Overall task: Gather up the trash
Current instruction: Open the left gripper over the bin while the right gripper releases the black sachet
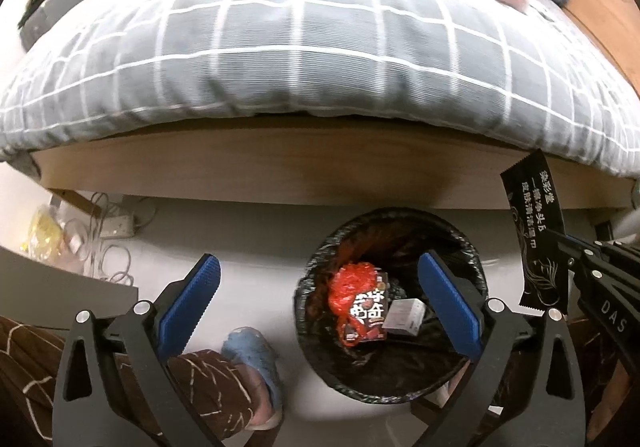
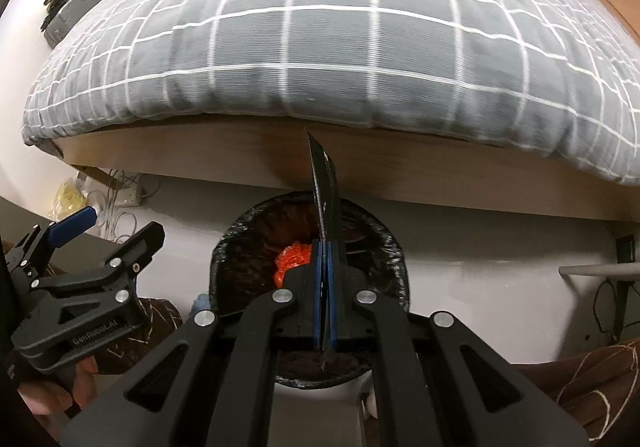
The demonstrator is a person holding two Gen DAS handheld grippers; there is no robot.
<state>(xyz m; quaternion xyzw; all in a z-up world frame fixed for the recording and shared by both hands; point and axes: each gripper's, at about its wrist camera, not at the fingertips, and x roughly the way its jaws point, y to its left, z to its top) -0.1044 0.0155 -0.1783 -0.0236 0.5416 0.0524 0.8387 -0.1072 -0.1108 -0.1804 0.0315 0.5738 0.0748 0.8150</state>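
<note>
One long black foil sachet with white printed characters [image 1: 536,235] is the thing being carried: it stands almost upright, its long axis runs top to bottom, the serrated upper end points toward the wooden bed frame [image 1: 280,163] and the lower end hangs down over the floor. In the right wrist view the same sachet [image 2: 325,183] is seen edge-on, as a thin dark strip rising above the round trash bin lined with a black plastic bag [image 2: 236,231]. The right gripper [image 2: 325,247] has its blue pads pressed together on the lower half of the sachet, so it pinches it firmly, directly over the bin opening. The left gripper [image 1: 320,279] is spread wide and holds nothing; its right blue pad [image 1: 448,299] appears over the bin, its left one over the pale floor. Inside the bin [image 1: 316,267] lie a crumpled red-orange plastic bag [image 1: 348,283], a dark snack wrapper with white letters [image 1: 370,311] and a small white carton [image 1: 406,315]. Behind the bin is the bed with a grey quilt with white grid lines [image 1: 304,55]. A foot in a blue slipper [image 1: 256,351] stands just beside the bin.
</note>
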